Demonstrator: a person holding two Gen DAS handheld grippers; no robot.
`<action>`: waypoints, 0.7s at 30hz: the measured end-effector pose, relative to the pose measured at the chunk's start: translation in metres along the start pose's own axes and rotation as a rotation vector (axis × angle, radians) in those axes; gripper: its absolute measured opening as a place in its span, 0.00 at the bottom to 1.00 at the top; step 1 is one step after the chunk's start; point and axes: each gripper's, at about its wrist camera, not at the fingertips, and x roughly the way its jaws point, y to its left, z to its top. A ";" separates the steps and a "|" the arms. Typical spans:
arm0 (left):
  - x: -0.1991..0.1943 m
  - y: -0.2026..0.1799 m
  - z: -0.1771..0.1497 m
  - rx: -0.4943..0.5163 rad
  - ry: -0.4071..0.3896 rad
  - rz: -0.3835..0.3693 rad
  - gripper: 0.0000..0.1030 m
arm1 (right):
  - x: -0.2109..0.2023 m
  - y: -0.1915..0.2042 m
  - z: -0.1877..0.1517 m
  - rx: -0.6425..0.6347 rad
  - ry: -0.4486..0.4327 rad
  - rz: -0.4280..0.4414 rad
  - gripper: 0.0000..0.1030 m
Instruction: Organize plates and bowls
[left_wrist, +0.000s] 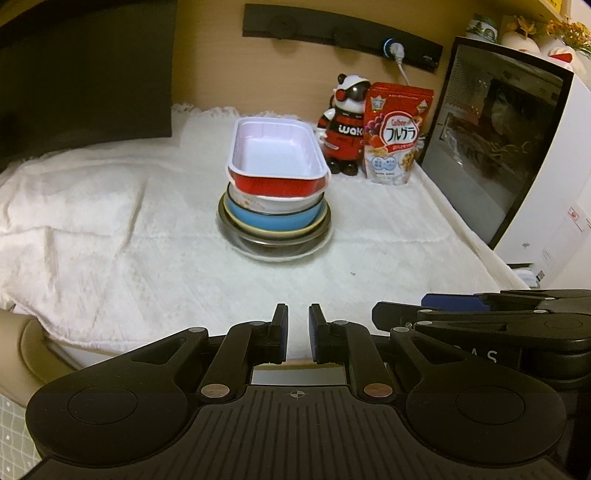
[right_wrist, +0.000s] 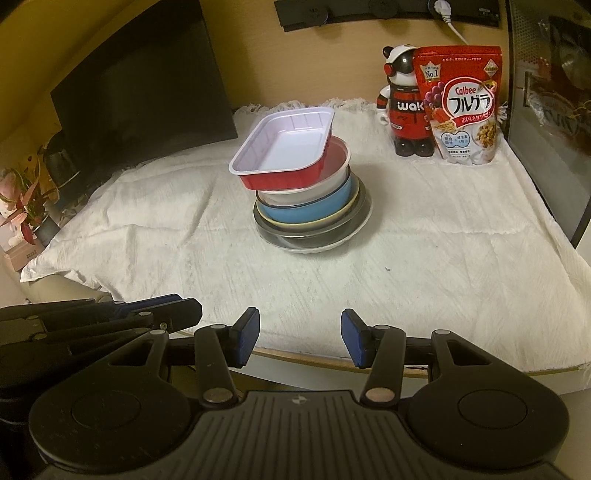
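A stack of dishes stands mid-table on the white cloth. On top lies a red rectangular tray (left_wrist: 277, 158) with a white inside, also in the right wrist view (right_wrist: 284, 147). Under it sit a white bowl (right_wrist: 314, 188), a blue bowl (left_wrist: 273, 218), a yellow plate (left_wrist: 280, 232), a metal dish (left_wrist: 273, 245) and a white plate (right_wrist: 325, 245). My left gripper (left_wrist: 299, 328) is empty near the table's front edge, its jaws a narrow gap apart. My right gripper (right_wrist: 299, 336) is open and empty, just right of the left one.
A panda figure (left_wrist: 345, 122) and a red cereal bag (left_wrist: 395, 136) stand at the back right. A microwave (left_wrist: 517, 147) is at the right. A dark monitor (right_wrist: 140, 92) stands back left. The white cloth (left_wrist: 110, 229) covers the table.
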 end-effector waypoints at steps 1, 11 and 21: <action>0.000 0.000 0.000 0.000 0.000 0.001 0.14 | 0.000 0.000 0.000 0.000 0.001 0.000 0.47; 0.000 0.000 0.001 0.002 -0.006 0.000 0.14 | -0.002 0.000 0.001 -0.001 -0.006 0.000 0.47; 0.000 0.001 0.002 0.000 -0.005 -0.001 0.14 | -0.002 0.001 0.002 0.001 -0.007 0.001 0.48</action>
